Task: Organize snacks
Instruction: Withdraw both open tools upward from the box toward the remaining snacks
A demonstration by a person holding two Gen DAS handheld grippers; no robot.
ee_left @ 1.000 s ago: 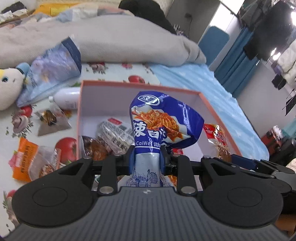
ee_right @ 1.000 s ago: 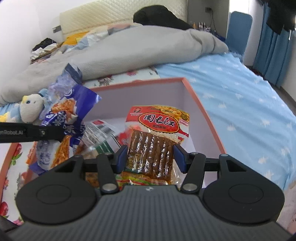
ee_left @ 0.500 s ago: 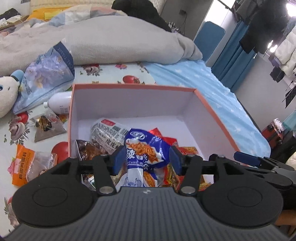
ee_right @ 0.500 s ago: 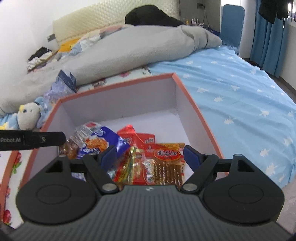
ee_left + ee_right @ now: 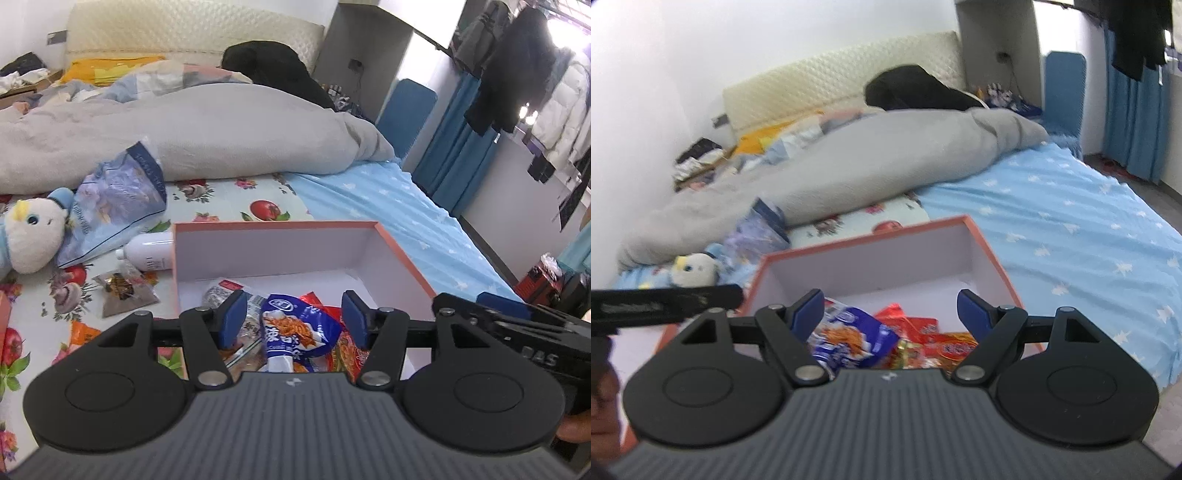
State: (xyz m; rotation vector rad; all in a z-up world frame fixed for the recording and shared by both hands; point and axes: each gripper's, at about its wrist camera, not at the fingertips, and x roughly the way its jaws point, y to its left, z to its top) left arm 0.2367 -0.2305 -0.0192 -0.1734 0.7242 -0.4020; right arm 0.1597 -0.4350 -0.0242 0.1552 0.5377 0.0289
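Both grippers are over the box [image 5: 402, 258] now, and both are empty-handed. The left gripper [image 5: 291, 317] has just been opening its jaws; they stand spread, and the blue packet [image 5: 295, 332] lies in the box below and between them, clear of either pad. Beside it, to the right, the red packets [image 5: 347, 350] lie heaped, and a clear wrapped snack [image 5: 221, 295] sits at the box's left wall.

Over on the right wrist view, the right gripper [image 5: 890, 310] has just been opening too, and its jaws are wide apart with nothing pinched. Down below lies the same blue packet [image 5: 849, 336], with red packets [image 5: 934, 339] spread to its right on the box floor. The far half of the box [image 5: 993, 258] is bare white.

Plenty of snacks wait outside. On the flowered sheet [image 5: 229, 199] left of the box lie a small dark pouch [image 5: 122, 291], an orange packet [image 5: 85, 332] at the edge behind the gripper, a white bottle [image 5: 147, 251] touching the box's left wall, and a big pale-blue bag [image 5: 114, 199] leaning by a plush toy [image 5: 33, 236]. A grey duvet [image 5: 184, 129] is bunched up behind them.
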